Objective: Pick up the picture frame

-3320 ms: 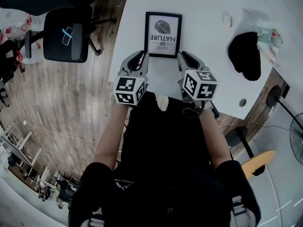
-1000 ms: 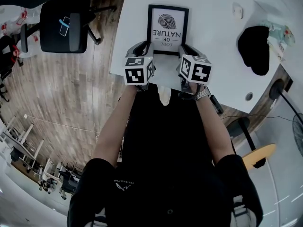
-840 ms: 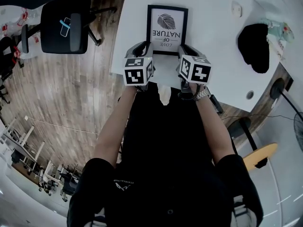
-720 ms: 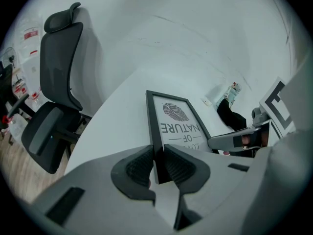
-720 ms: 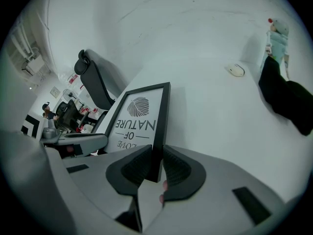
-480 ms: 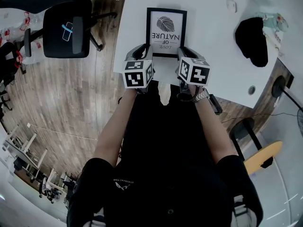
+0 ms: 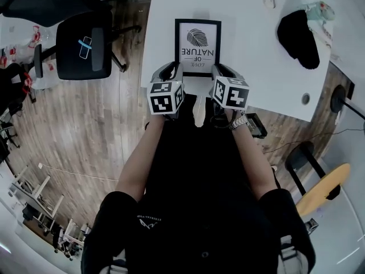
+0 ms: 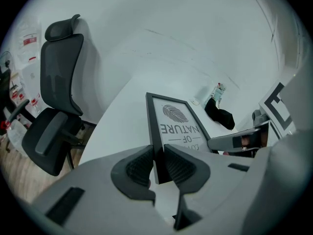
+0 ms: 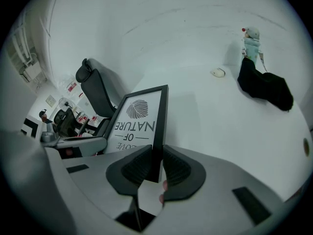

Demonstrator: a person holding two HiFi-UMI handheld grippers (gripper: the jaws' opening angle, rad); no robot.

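The left hand-held gripper [image 7: 173, 71] is clamping the picture frame [image 7: 198, 43] by its left edge, near the closest corner. The right hand-held gripper [image 7: 218, 70] is pinching the frame's right edge the same way. The frame is stretching forward from both grips over the white bench [image 7: 245, 50]. A black cloth [image 7: 298, 37] is lying farther ahead, off to the right hand-held gripper's right.

White worktop [image 7: 251, 56] carries a black cloth [image 7: 296, 32] and, well apart from it, a small white disc [image 7: 266, 0].
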